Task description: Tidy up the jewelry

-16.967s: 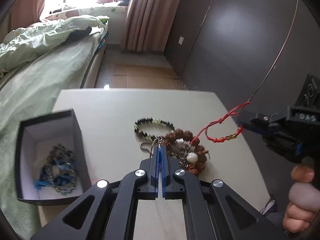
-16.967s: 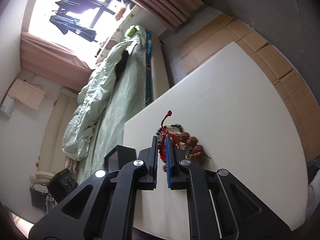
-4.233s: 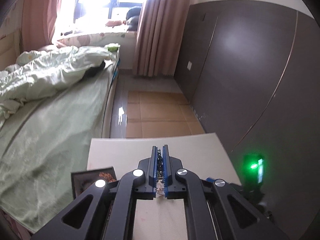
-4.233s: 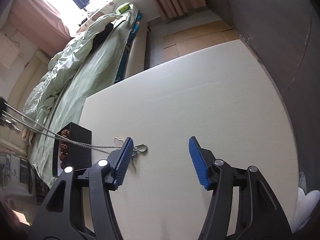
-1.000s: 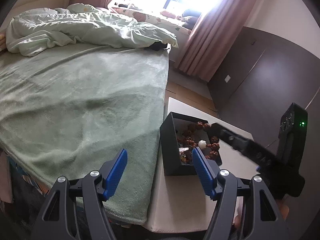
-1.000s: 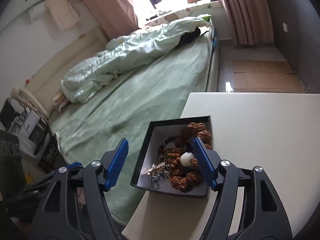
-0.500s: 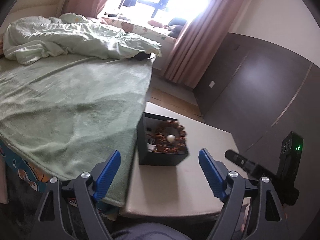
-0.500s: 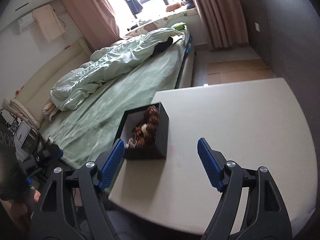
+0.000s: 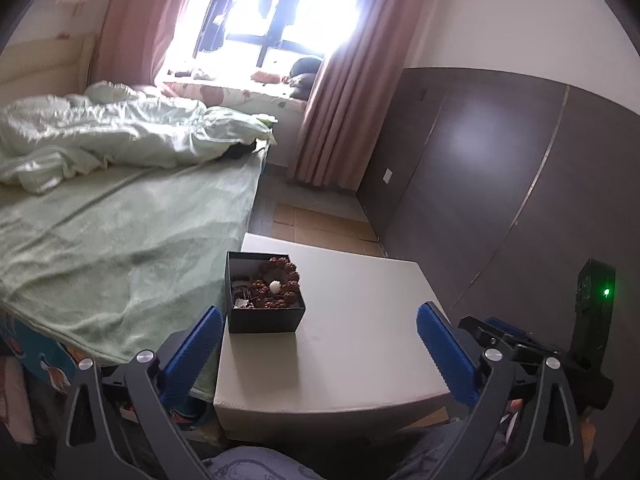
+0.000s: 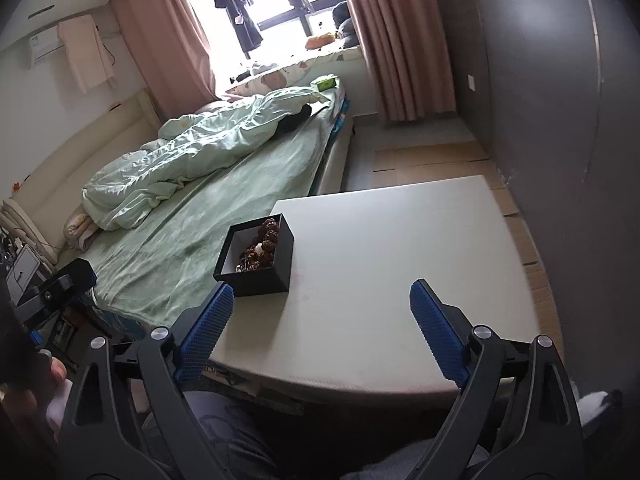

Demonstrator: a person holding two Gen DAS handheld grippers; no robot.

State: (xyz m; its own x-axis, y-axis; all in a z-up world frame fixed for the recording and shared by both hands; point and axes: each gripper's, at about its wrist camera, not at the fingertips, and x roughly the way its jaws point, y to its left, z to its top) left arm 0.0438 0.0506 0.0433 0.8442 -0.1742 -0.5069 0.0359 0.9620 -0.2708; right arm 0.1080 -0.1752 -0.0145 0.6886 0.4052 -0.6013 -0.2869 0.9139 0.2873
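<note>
A black jewelry box (image 9: 262, 316) (image 10: 262, 280) stands on the white table (image 9: 360, 344) (image 10: 384, 256) at its left edge, beside the bed. Inside lie brown bead bracelets (image 9: 276, 286) (image 10: 262, 248) with a white bead and some metal chain. My left gripper (image 9: 318, 320) hangs well back from the table's near edge; its jaws are opening wide with nothing between them. My right gripper (image 10: 322, 300) is likewise pulled back, jaws opening, nothing in them. The right gripper's body (image 9: 592, 320) shows at the left wrist view's right edge.
A bed with a green sheet (image 9: 120, 232) (image 10: 208, 216) and rumpled quilt runs along the table's left side. A dark wardrobe wall (image 9: 500, 184) stands to the right. Wood-tile floor (image 9: 320, 224) lies beyond the table. The person's knees (image 10: 224, 432) are below the grippers.
Both grippers have drawn back and up from the box, which looks smaller now. Both pairs of jaws have spread wider. The box and its jewelry stay in place.
</note>
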